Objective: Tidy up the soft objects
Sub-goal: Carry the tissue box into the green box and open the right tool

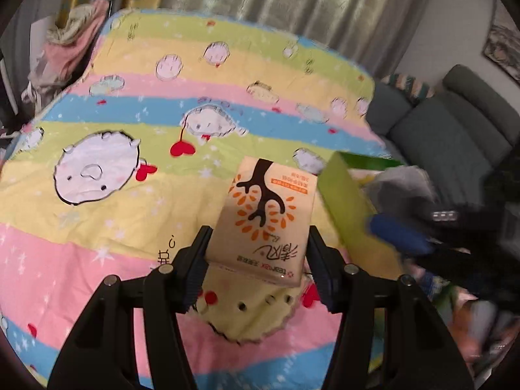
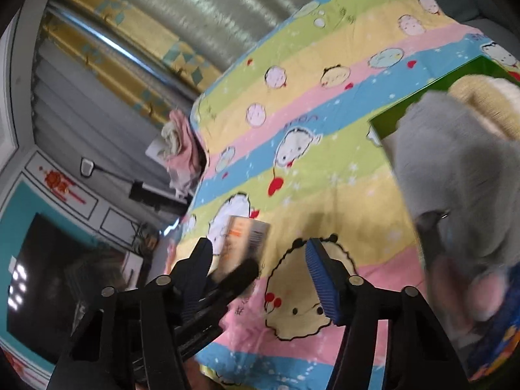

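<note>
A tissue pack (image 1: 260, 224) is clamped between the left gripper (image 1: 258, 253) jaws, above a striped bedsheet (image 1: 97, 221). The right gripper (image 2: 260, 265) jaws are spread, empty. Beyond, a green box (image 1: 354, 208) is seen.

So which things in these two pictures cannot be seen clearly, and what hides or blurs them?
- Left wrist view: the contents of the green box are smeared by motion blur and covered by the right gripper.
- Left wrist view: the near end of the tissue pack sits between the jaws of the left gripper, which hide its sides.
- Right wrist view: the grey soft item is blurred and cut off by the right edge.
</note>
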